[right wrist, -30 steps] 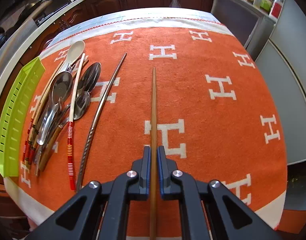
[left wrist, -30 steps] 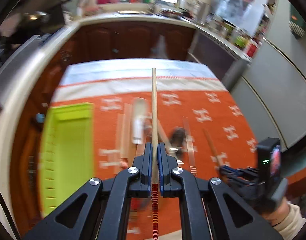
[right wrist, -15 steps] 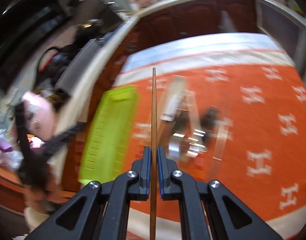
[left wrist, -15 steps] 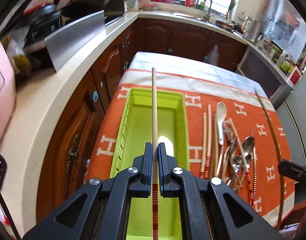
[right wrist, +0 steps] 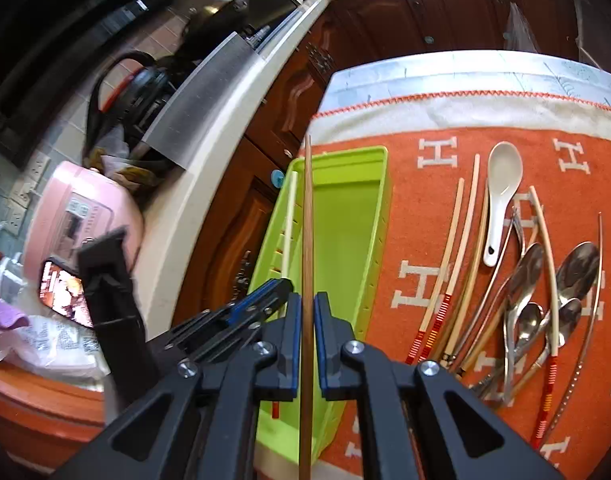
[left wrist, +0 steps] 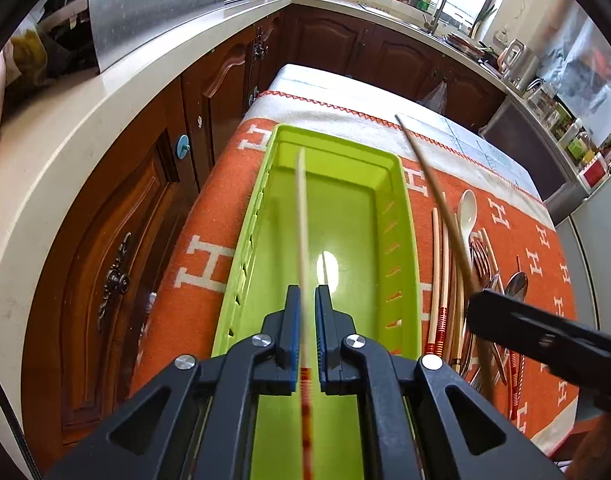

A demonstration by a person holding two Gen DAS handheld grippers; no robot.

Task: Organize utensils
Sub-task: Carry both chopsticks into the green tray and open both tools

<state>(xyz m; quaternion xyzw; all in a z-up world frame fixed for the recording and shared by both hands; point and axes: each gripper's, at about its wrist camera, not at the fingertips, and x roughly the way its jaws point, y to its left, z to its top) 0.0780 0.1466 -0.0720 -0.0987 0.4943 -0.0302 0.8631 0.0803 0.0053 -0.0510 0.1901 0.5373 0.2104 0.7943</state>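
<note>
- Left gripper: over the lime-green plastic slotted tray. Jaws stand slightly apart either side of a pale wooden chopstick with red-striped handle end; a gap shows on both sides of the stick, which is blurred. Whether the pads grip it, I cannot tell.
- In the right wrist view the same pale chopstick runs along the tray's left wall, with the left gripper just beside the right one.
- Right gripper: clenched on a dark brown wooden chopstick, held along the finger axis, tip pointing over the tray's far left corner.
- In the left wrist view the brown chopstick crosses diagonally above the tray's right rim; the black body of the right gripper enters from the right.
- Tray sits on the left edge of the orange cloth with white H letters covering the table; inside it, only the glossy floor is seen.
- Right of the tray, on the cloth: pale chopsticks with red-striped ends, a white ceramic soup spoon, a heap of steel spoons and forks, a thin metal chopstick at the far right.
- Pink appliance on the counter at left.
</note>
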